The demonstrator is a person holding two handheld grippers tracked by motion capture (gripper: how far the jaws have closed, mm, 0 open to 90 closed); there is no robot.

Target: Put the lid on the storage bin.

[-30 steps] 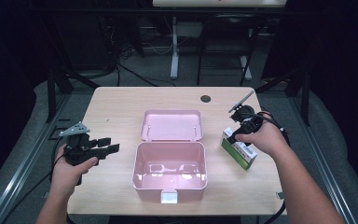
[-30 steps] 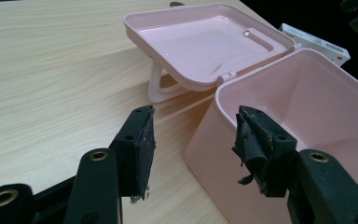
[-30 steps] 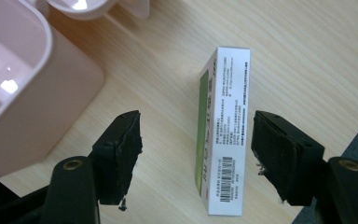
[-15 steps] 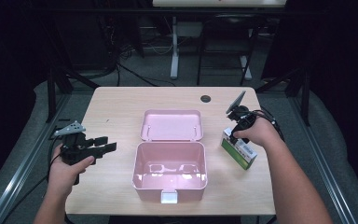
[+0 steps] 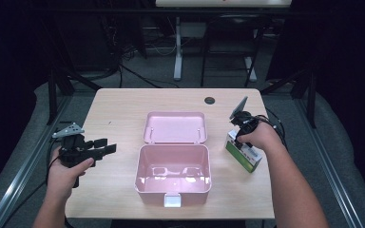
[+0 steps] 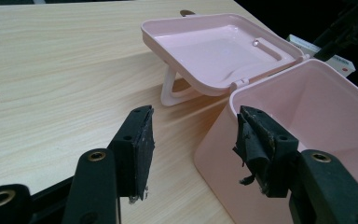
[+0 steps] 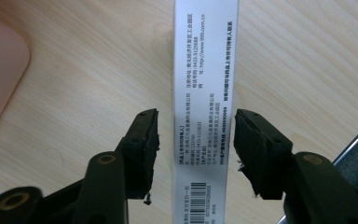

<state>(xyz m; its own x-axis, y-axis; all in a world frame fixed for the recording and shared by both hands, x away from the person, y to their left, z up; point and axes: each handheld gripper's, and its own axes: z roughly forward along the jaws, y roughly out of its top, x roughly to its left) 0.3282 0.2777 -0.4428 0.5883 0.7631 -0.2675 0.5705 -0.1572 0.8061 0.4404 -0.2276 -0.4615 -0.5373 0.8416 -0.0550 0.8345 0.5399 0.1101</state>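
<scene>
A: Why is the pink box [image 5: 173, 175] set at the near edge of the counter [image 5: 123, 102], its lid [image 5: 175, 127] thrown back?

B: It is judged to be kept open so that something can be dropped in. The left hand-held gripper [image 6: 193, 140] is held wide and empty just beside the box's left wall, near the counter's left edge.

A: And the carton [image 7: 206, 93]?

B: It is stood on a narrow side near the right edge, right of the box. The right hand-held gripper [image 7: 196, 140] is brought down over it, jaws wide on either side, with small gaps showing, so nothing is gripped yet.

A: Its long axis?

B: It is laid along the counter, slanted from far-left to near-right, and crossed squarely by the jaws.
</scene>
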